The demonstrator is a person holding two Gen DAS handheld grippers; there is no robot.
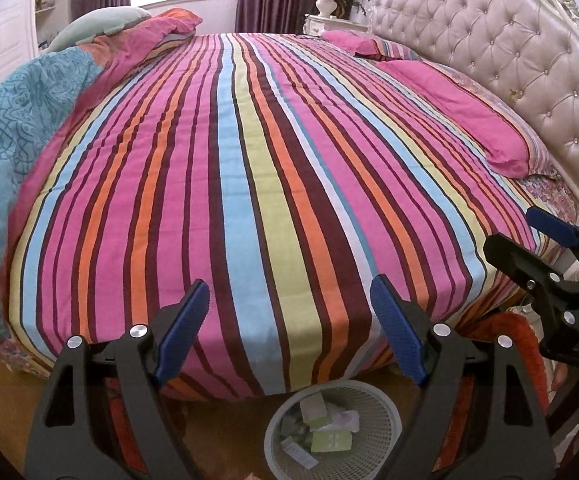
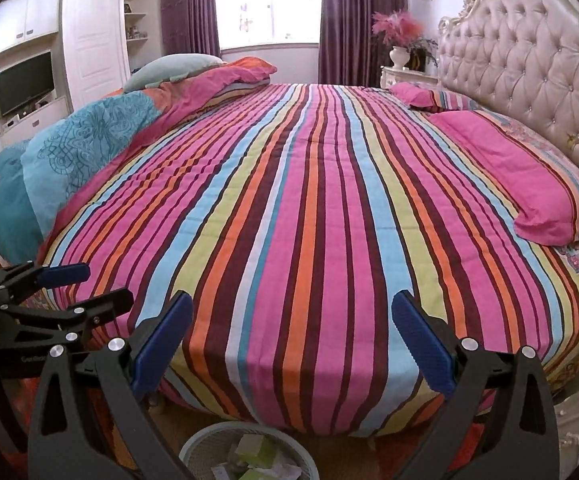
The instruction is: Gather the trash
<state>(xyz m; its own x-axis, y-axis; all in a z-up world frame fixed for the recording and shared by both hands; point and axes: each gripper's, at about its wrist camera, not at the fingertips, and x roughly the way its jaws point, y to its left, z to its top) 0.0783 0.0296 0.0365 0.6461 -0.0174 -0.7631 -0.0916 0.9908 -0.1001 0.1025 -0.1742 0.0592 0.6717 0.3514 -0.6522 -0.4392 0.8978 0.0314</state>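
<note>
Only your right wrist view shows the television (image 2: 24, 82) at upper left, while both your left gripper (image 1: 289, 334) and right gripper (image 2: 291, 346) gape wide, empty (touching nothing), above the mesh wastebasket (image 1: 385, 408) of paper trash (image 1: 325, 426) at bottom center.

Striped cloth bedspread (image 1: 249, 184), matt; tufted headboard (image 1: 501, 52) glossy (leather-like); mesh plastic wastebasket (image 1: 385, 404).

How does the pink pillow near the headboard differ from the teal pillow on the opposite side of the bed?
1. The pink pillow is plain magenta; the teal pillow carries a darker printed pattern.
2. The pink pillow lies flat beside the tufted headboard; the teal pillow sits propped up at the bed's far-left edge, against the bunched duvet.
3. The pink pillow has a striped border; the teal pillow shows none.

Both rest on the striped bedspread.
</note>
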